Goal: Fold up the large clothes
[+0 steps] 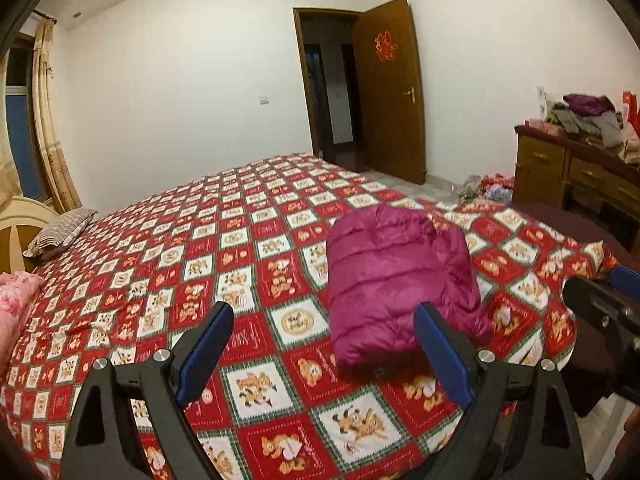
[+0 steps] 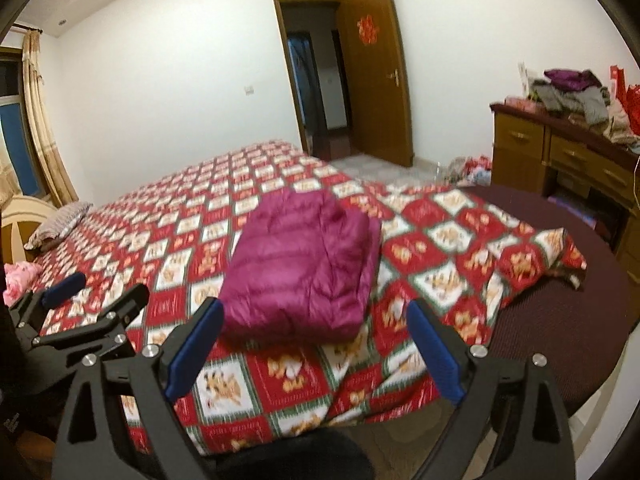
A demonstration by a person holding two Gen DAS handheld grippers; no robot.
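Observation:
A magenta puffer jacket (image 1: 400, 276) lies folded into a compact bundle on the red checked bedspread (image 1: 200, 248), close to the bed's near corner. My left gripper (image 1: 324, 308) hovers above the bed just short of the bundle, open, with nothing between its blue pads (image 1: 206, 344). In the right wrist view the jacket (image 2: 304, 264) sits straight ahead. My right gripper (image 2: 314, 306) is held above its near edge, open wide and empty. The left gripper (image 2: 98, 290) shows at the left edge there, and the right gripper (image 1: 608, 300) at the right edge of the left wrist view.
A striped pillow (image 1: 60, 232) and a pink quilt (image 1: 16, 296) lie at the head end on the left. The bedspread ends at a bare dark brown mattress (image 2: 560, 280) on the right. A wooden dresser (image 2: 520, 148) piled with clothes stands beyond, beside an open door (image 1: 388, 92).

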